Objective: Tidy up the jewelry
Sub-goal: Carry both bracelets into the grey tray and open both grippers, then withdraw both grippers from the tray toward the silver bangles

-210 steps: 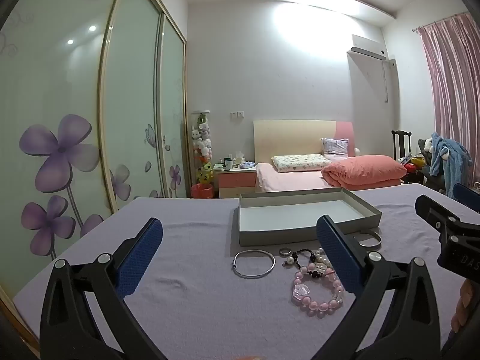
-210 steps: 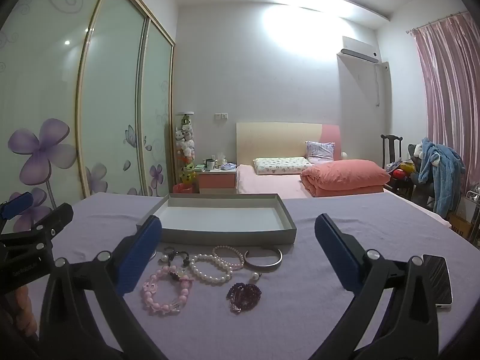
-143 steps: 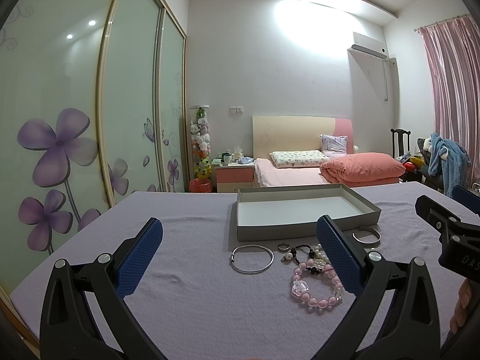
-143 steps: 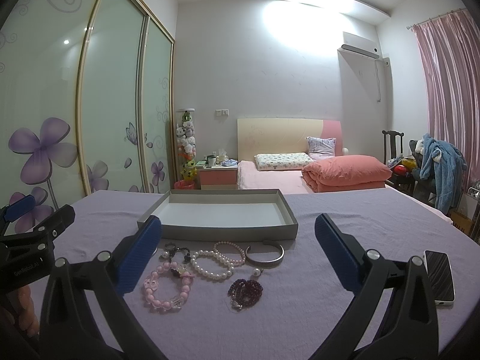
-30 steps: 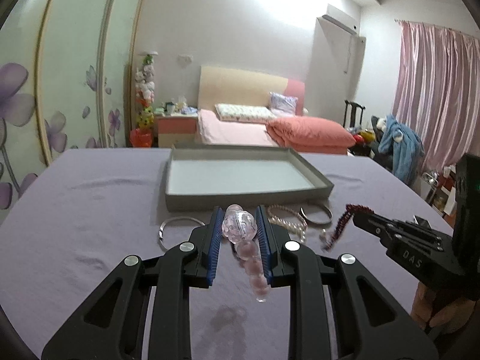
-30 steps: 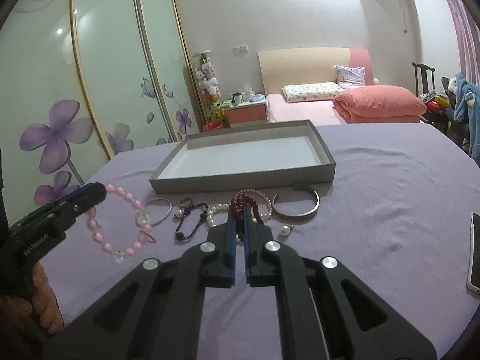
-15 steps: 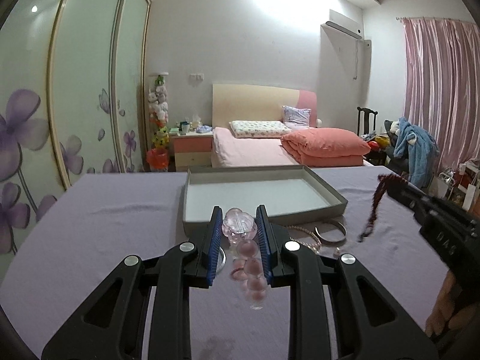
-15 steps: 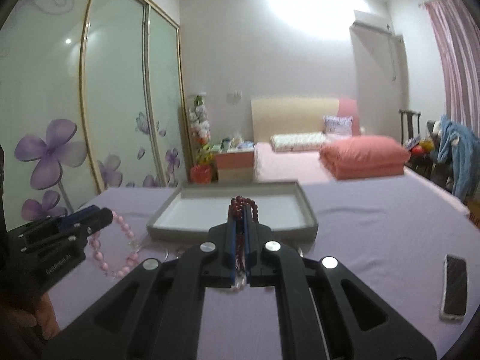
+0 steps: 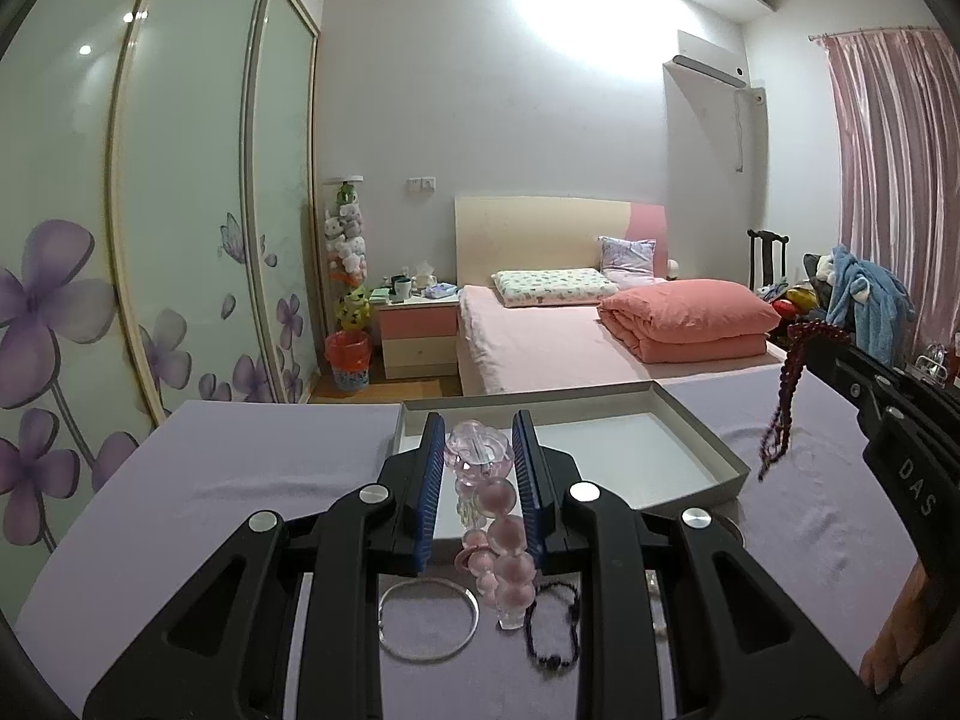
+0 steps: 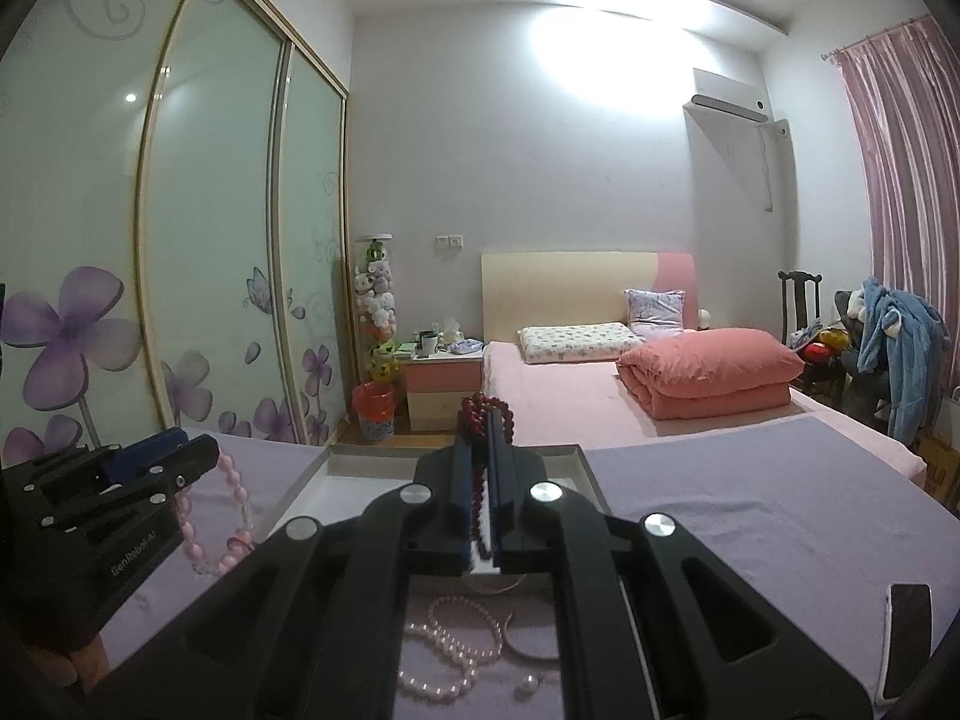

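Note:
My left gripper (image 9: pixel 478 450) is shut on a pink bead bracelet (image 9: pixel 501 534) that hangs between its fingers above the near edge of the grey tray (image 9: pixel 690 438). It also shows in the right wrist view (image 10: pixel 222 516). My right gripper (image 10: pixel 482 438) is shut on a dark red bead bracelet (image 10: pixel 480 414), lifted over the tray (image 10: pixel 585 468); from the left wrist view the bracelet (image 9: pixel 780 420) dangles to the right of the tray.
On the purple cloth lie a silver bangle (image 9: pixel 429 618), a dark bead bracelet (image 9: pixel 552 630), a pearl strand (image 10: pixel 450 642) and an open silver cuff (image 10: pixel 528 645). A phone (image 10: pixel 906 642) lies at the right. A bed (image 9: pixel 570 336) stands behind.
Both grippers closed on bracelets, lifted them off the cloth and moved forward over the tray. In the last half second both rose a little and came nearer the tray.

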{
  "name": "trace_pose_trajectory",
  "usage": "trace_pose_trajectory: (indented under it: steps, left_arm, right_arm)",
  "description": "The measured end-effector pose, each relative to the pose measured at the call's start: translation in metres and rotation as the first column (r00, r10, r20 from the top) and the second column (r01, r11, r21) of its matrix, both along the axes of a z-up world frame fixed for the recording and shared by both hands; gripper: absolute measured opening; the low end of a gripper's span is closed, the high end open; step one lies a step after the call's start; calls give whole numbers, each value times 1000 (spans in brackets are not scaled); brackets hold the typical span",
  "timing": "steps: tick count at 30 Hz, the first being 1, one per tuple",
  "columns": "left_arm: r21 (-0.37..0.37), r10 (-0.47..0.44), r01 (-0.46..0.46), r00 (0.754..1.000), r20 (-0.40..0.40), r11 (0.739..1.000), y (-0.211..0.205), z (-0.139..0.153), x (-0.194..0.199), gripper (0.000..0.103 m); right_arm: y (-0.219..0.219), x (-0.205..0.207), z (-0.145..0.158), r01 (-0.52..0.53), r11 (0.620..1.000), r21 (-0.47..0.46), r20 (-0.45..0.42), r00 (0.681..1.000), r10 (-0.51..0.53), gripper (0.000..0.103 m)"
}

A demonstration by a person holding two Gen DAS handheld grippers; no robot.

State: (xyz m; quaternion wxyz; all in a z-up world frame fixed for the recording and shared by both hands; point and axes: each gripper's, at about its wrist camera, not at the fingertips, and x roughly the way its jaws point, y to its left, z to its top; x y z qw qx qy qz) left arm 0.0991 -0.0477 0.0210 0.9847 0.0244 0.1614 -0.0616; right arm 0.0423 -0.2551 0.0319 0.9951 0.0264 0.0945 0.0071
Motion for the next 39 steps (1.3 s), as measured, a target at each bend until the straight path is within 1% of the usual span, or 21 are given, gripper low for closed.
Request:
trace_pose_trajectory:
  steps: [4,9,14,19,23,26,29,30,31,32,34,36,39]
  left_arm:
    - [-3,-12,12,1000,-5,1000,-3,-3,19,24]
    - [-17,-32,32,999,-18,999,-8,-6,49,24]
    - [-50,-63,59,996,-71,997,-9,-17,79,24]
    - [-55,-69,63,989,-129,997,-15,-33,104,24]
    - [-50,-72,64,982,-175,997,-18,-46,116,24]
    - [-48,-75,67,977,-201,997,-21,-53,122,24]
    - [-50,-81,71,970,-228,996,-21,-58,127,24]
    - [-57,-79,68,969,-232,996,-19,-58,127,24]
    - [-64,-74,61,970,-231,996,-16,-57,127,26]
    - [-70,-74,60,970,-232,996,-13,-56,130,27]
    - [-91,-71,51,970,-232,995,-7,-52,130,35]
    - [-105,-61,38,972,-225,994,-1,-47,131,37]
    - [-123,-41,15,976,-215,992,11,-39,128,37]
  right_arm:
    - [-4,24,-2,-9,1000,11,-18,1000,10,5]
    - [-10,65,-11,-27,999,38,-67,997,29,5]
    - [-16,109,-24,-35,996,77,-143,989,46,5]
    - [-17,143,-43,-43,994,105,-233,970,66,5]
    - [-17,168,-60,-46,990,132,-321,943,87,5]
    - [-15,179,-72,-40,989,144,-369,925,92,6]
    - [-16,183,-80,-36,987,159,-404,910,98,12]
    - [-17,184,-81,-37,986,162,-409,907,101,23]
    - [-19,182,-82,-36,985,167,-410,906,102,30]
    - [-19,181,-81,-31,985,168,-405,909,98,39]
    - [-23,176,-78,-21,985,169,-394,915,87,40]
    - [-28,173,-75,-15,984,178,-391,917,85,40]
    - [-38,164,-69,-3,983,185,-377,923,73,40]
